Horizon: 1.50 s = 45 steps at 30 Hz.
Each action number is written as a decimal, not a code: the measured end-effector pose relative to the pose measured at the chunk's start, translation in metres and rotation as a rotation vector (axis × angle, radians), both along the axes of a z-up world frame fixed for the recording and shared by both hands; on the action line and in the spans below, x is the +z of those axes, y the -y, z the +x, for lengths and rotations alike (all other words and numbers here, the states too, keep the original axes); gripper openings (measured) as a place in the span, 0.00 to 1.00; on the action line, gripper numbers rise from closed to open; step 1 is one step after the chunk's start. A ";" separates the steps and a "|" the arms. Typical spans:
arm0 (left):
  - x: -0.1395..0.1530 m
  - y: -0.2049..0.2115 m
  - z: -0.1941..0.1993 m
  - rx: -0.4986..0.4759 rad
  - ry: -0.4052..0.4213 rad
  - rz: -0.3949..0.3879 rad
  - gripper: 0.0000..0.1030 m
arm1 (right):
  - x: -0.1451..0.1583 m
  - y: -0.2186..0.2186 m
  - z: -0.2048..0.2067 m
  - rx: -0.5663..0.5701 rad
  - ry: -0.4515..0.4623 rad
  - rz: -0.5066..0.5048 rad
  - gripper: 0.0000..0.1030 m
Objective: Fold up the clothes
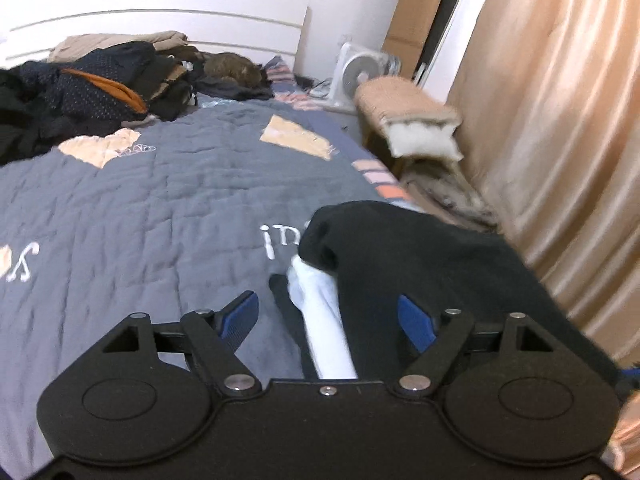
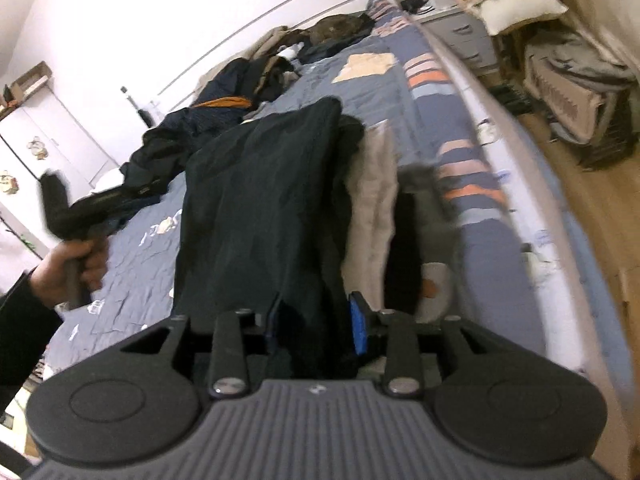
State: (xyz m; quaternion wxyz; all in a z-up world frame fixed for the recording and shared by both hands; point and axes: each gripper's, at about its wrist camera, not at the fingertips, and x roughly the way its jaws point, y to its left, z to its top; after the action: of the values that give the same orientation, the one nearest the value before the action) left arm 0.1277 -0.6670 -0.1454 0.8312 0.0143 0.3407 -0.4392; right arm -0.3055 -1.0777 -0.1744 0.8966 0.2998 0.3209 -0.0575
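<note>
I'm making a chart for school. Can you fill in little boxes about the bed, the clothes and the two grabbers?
place: bed with grey-blue quilt
left gripper: open, holding nothing
right gripper: shut on black garment
garment state: bunched, lifted, not flat
white lining: shows under the black garment, between the left fingers
clothes pile: dark items heaped near the headboard
beside bed: fan, tan curtain
folding: not done yet
</note>
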 end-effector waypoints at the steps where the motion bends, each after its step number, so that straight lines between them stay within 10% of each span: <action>1: 0.004 -0.012 -0.006 -0.005 -0.011 -0.024 0.75 | 0.005 0.000 -0.006 -0.008 -0.003 -0.019 0.33; 10: -0.014 -0.035 -0.085 -0.183 -0.273 -0.282 0.81 | 0.045 -0.026 -0.021 0.037 0.201 0.016 0.33; 19: -0.086 -0.005 -0.097 -0.207 -0.520 -0.267 0.81 | -0.042 -0.017 0.005 0.063 0.072 0.186 0.31; 32: -0.071 0.038 -0.046 -0.256 -0.536 -0.346 0.84 | -0.065 -0.009 -0.010 0.067 0.113 0.236 0.29; 45: -0.078 0.091 0.057 -0.067 -0.493 -0.356 0.84 | -0.067 -0.009 -0.011 0.086 0.132 0.219 0.29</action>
State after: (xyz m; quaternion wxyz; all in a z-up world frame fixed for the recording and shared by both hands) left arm 0.1847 -0.7577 -0.2230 0.6981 -0.2273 0.4491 -0.5093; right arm -0.3160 -1.0688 -0.2417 0.8793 0.3850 0.2781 0.0361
